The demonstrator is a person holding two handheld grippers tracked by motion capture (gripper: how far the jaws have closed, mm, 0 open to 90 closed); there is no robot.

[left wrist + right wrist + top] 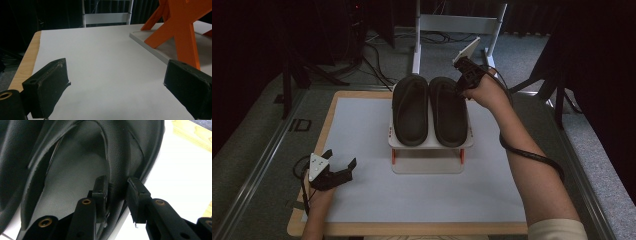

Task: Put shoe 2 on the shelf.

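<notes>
Two slippers (pixel 429 111) on rack (pixel 428 165): R gripper (pixel 117 187) jaws astride right slipper's strap (pixel 117 170); L gripper (pixel 343 165), jaws apart, near rack's front-left.

High view: fixed above the person's side, looking forward and down across the whole worktop (pixel 362 210), with the shoe rack (pixel 430 145) near mid-frame and the floor beyond. Left gripper view: low over the white worktop (pixel 100 62) surface, facing along it between its own two pads toward the rack's orange legs (pixel 180 30); both this and the high view take in the rack and the white surface. Right gripper view: very close, looking along its jaws at the right slipper (pixel 75 170), which the high view shows whole (pixel 448 110) on the rack's top shelf.
</notes>
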